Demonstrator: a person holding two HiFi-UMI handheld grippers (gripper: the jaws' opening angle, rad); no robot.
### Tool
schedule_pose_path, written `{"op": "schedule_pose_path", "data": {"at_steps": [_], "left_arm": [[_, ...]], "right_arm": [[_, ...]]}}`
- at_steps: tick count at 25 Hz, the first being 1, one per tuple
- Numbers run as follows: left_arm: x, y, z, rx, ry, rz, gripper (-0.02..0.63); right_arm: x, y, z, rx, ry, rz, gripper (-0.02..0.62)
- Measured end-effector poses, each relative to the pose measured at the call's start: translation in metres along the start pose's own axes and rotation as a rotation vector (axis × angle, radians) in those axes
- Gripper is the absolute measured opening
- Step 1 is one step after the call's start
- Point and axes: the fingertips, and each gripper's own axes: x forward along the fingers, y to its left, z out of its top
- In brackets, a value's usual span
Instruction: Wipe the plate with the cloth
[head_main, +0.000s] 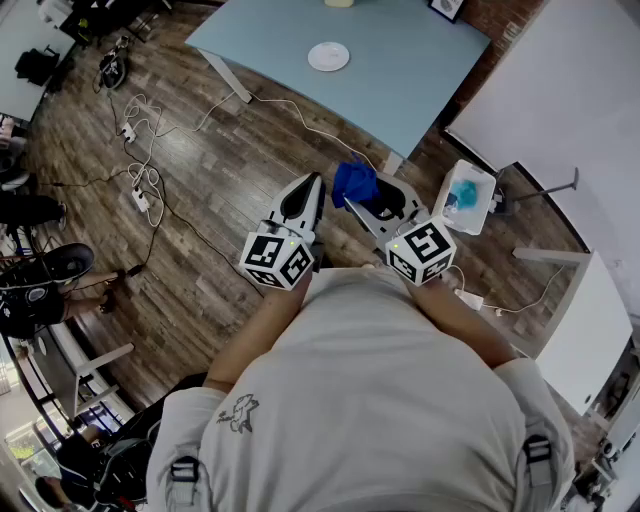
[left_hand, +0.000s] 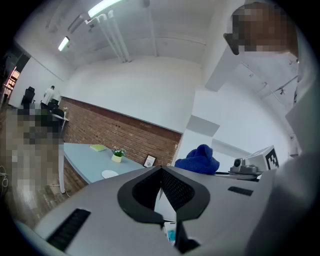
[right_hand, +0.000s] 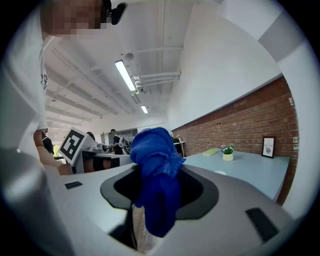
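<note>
A white plate (head_main: 328, 56) lies on the light blue table (head_main: 400, 70) far ahead of me, and it shows small in the left gripper view as the plate (left_hand: 109, 174). My right gripper (head_main: 352, 200) is shut on a bunched blue cloth (head_main: 355, 182), which hangs from its jaws as the cloth (right_hand: 157, 177). My left gripper (head_main: 311, 185) is shut with nothing in it, held beside the right one over the wooden floor. From the left gripper view the cloth (left_hand: 199, 160) shows to the right. Both grippers stay well short of the table.
A white bin (head_main: 464, 197) with something turquoise inside stands on the floor at the right. Cables and a power strip (head_main: 141, 196) trail across the floor at the left. A small potted plant (right_hand: 228, 152) and a picture frame (right_hand: 268, 146) stand on the table by the brick wall.
</note>
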Motion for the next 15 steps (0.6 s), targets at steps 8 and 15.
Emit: {"op": "schedule_pose_path", "data": {"at_steps": [8, 15], "left_arm": [[0.011, 0.043, 0.011, -0.013, 0.01, -0.027, 0.008], [0.023, 0.116, 0.041, -0.011, 0.034, -0.099, 0.008]], "right_arm": [[0.046, -0.005, 0.004, -0.003, 0.009, -0.022, 0.175], [0.128, -0.008, 0.016, 0.011, 0.016, -0.086, 0.175]]}}
